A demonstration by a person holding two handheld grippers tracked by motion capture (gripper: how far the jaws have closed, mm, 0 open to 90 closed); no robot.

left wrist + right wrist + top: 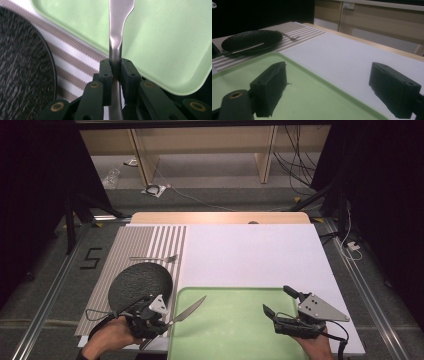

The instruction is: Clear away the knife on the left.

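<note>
- The left gripper [159, 324] pinches a knife [189, 311] by its handle, the blade reaching over the green tray's [235, 340] left rim.
- The right gripper [280, 304] hangs over the tray, jaws spread wide and empty.
- A black plate [137, 281] sits on the striped mat [130, 245].
- Beyond the plate lies a fork [155, 258].

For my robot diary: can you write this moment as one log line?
left gripper: shut on knife over tray | right gripper: open, empty | plate, fork: on mat
</note>
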